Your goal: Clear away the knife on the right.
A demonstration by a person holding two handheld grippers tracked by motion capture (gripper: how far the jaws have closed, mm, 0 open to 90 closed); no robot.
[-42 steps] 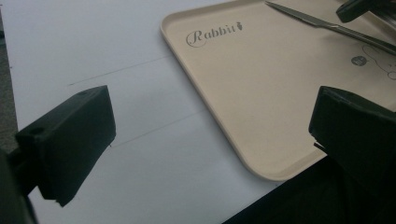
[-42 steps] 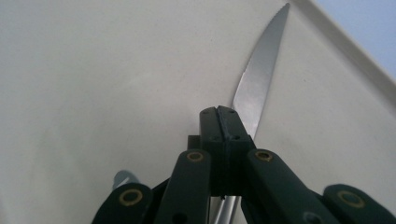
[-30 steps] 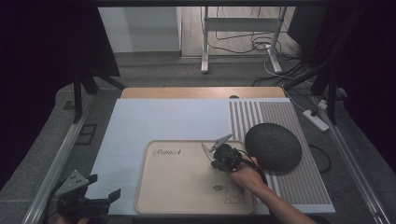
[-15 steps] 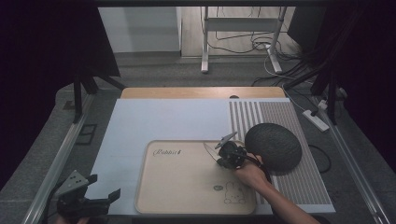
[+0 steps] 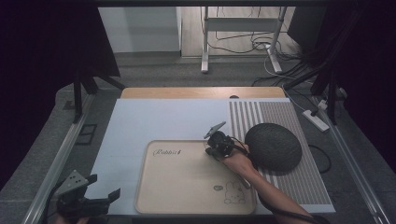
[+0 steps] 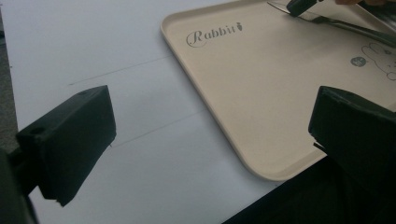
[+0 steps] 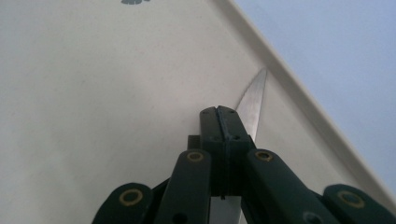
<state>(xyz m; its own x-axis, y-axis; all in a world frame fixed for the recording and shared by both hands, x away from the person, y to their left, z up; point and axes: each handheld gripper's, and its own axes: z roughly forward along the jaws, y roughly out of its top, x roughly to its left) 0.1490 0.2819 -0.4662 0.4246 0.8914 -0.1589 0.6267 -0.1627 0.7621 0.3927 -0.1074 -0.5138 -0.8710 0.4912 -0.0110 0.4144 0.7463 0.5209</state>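
A beige tray [image 5: 187,182] printed with "Rabbit" and a small rabbit drawing lies on the white board. My right gripper [image 5: 214,148] is low over the tray's far right corner, held by a hand. In the right gripper view its jaws [image 7: 219,112] are pressed together on a table knife [image 7: 254,100], whose blade tip points at the tray rim [image 7: 299,98]. The left gripper view shows that knife [image 6: 336,23] lying flat on the tray [image 6: 261,93]. My left gripper [image 5: 105,191] hovers open by the board's near left corner, its jaws [image 6: 210,126] wide apart and empty.
A dark round woven dome [image 5: 273,145] sits on a grey striped mat [image 5: 303,186], right beside my right hand. The white board [image 5: 154,121] stretches left of and behind the tray. Metal rails run along both table sides.
My right gripper has shifted a little toward the tray's far right corner with the knife. The left gripper has stayed put.
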